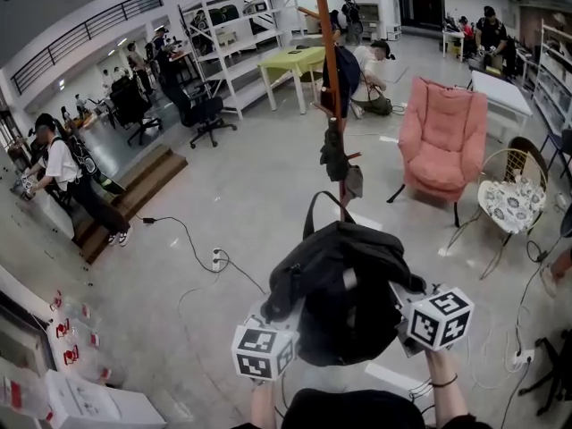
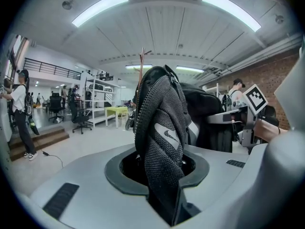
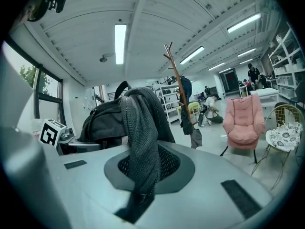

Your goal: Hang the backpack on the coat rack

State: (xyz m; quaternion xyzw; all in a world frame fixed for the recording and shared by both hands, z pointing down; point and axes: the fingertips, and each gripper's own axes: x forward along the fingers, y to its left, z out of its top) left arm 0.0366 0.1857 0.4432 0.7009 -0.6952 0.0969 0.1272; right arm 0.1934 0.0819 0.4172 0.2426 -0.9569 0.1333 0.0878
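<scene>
Black backpack (image 1: 344, 302), white swoosh logo (image 2: 169, 137); left tool (image 2: 162, 175), right tool (image 3: 140, 175) each clamped on it.

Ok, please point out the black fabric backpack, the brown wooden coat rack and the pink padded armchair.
Black fabric backpack (image 1: 342, 318): head view, middle of its body.
Brown wooden coat rack (image 1: 328, 52): head view, upper pole.
Pink padded armchair (image 1: 441, 123): head view, backrest cushion.

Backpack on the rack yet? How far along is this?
Done: the backpack is lifted, the left gripper and right gripper each clamped on its mesh fabric. In hand: held up facing the coat rack, apart from it. Left: reach it and hang the backpack.
</scene>
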